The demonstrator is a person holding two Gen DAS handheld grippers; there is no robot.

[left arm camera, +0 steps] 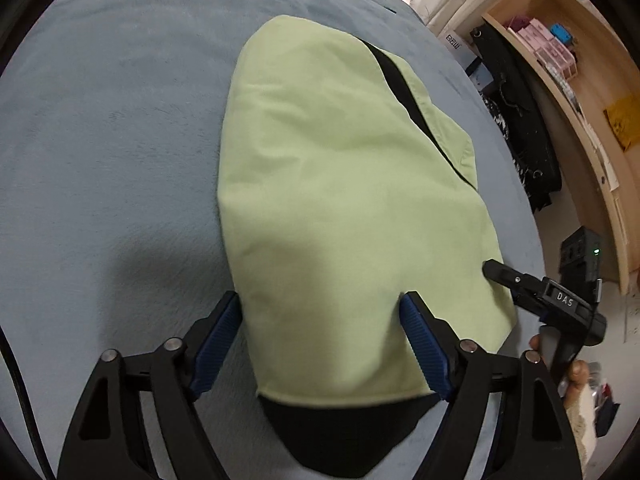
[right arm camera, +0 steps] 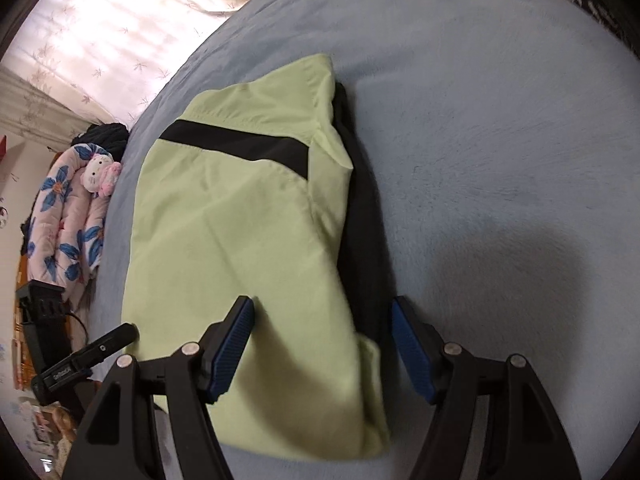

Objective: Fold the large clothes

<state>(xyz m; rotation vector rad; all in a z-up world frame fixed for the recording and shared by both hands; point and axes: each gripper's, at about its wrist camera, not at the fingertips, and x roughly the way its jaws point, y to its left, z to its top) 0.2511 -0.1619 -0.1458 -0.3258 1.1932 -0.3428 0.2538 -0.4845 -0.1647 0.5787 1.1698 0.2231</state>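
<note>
On blue bed [left arm camera: 100, 140], folded green garment [left arm camera: 340, 200] between both gaping grippers, left gripper [left arm camera: 320, 312], right gripper [right arm camera: 322, 316]

Garment [left arm camera: 340, 184] pale green, black stripe; bedcover [left arm camera: 112, 120] grey-blue; quilt [right arm camera: 68, 216] pink, blue flowers.

I was working in a bedroom at home. A wide bed with a soft blue blanket [right arm camera: 500, 100] filled most of what I saw. Behind it hung a sheer curtain [right arm camera: 100, 32] printed with leaves. A floral quilt [right arm camera: 68, 216] lay heaped beside the bed with a plush cat toy [right arm camera: 99, 174] on it, and wooden shelves [left arm camera: 560, 52] held small boxes.
</note>
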